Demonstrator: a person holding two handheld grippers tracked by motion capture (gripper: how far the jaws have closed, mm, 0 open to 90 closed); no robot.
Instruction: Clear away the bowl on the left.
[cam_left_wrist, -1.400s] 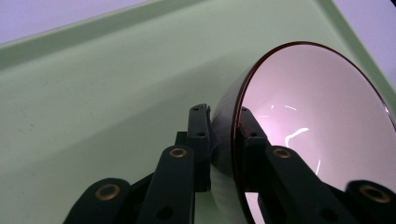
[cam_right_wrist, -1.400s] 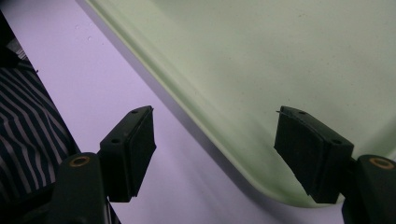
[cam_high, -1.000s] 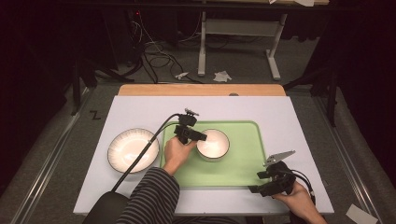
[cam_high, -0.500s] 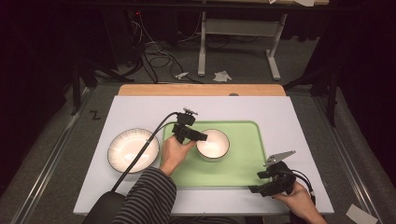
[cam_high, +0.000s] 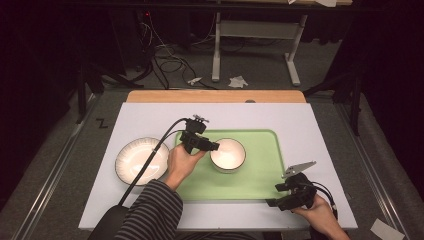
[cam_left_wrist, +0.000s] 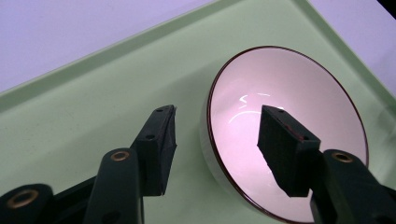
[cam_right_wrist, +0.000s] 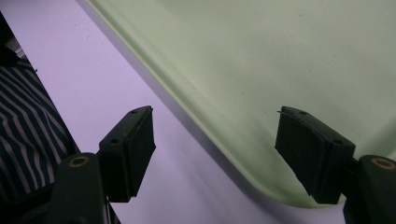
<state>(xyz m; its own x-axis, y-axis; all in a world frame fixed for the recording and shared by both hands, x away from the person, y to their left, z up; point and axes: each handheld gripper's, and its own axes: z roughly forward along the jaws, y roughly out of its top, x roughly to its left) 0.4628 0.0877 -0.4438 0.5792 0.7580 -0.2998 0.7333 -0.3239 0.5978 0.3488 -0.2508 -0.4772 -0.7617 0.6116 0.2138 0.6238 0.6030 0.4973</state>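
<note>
A white bowl (cam_high: 228, 154) with a dark rim stands on the left half of a green tray (cam_high: 265, 172). My left gripper (cam_high: 209, 146) is open at the bowl's left rim. In the left gripper view the left gripper (cam_left_wrist: 217, 149) straddles that rim of the bowl (cam_left_wrist: 289, 88), one jaw outside over the tray (cam_left_wrist: 93, 107) and one inside. My right gripper (cam_high: 278, 193) is open at the tray's near right corner. In the right gripper view the right gripper (cam_right_wrist: 215, 154) spans the edge of the tray (cam_right_wrist: 280, 56) without touching it.
A white plate (cam_high: 142, 160) lies on the white table (cam_high: 150, 120) left of the tray. A striped sleeve (cam_high: 152, 210) comes in from the bottom with a cable trailing over the plate. A wooden strip (cam_high: 215, 96) runs along the table's far edge.
</note>
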